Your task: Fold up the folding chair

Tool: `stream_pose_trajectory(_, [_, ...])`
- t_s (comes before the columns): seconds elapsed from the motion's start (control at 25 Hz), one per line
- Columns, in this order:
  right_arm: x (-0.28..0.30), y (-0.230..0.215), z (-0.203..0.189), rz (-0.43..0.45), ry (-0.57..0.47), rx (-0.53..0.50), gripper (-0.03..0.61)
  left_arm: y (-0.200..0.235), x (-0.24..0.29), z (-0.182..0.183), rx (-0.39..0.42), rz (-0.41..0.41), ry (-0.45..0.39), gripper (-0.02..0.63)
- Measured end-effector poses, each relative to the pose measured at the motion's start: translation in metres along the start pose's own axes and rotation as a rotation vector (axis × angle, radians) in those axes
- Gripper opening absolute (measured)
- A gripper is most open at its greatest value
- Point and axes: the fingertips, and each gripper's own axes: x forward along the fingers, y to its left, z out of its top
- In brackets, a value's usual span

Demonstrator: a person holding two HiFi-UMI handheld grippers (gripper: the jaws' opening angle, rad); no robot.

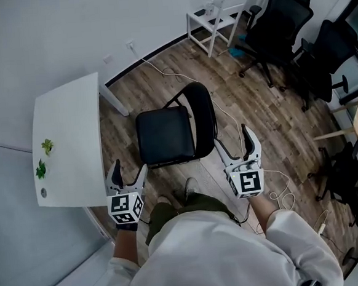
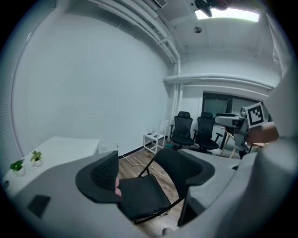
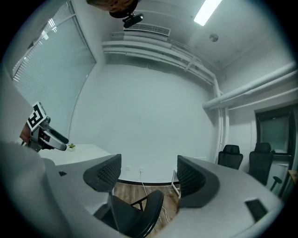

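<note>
While the left gripper (image 1: 129, 174) and right gripper (image 1: 234, 144) both gape empty, the folding chair (image 1: 165, 136) stands unfolded at twelve o'clock, its backrest (image 1: 203, 116) nearer the right gripper, at its eleven o'clock.

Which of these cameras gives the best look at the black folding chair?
The head view: the folding chair stands open, whole seat and backrest seen from above. The left gripper view shows it from the side, partly hidden. The right gripper view catches only part of it at the bottom edge.
</note>
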Motion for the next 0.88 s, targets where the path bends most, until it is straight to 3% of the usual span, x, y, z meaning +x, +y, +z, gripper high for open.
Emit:
stream_pose_trajectory(0.36, [0.073,-0.023,-0.035,-0.013,0.087,0.025,0.38,0.032,0.069,-0.037,-0.025,-0.04,0.112,0.396])
stream_pose_trajectory(0.88, [0.194,-0.037,-0.147,-0.002,0.328,0.008,0.35,0.099,0.201,-0.163,-0.133,-0.126,0.368,0.396])
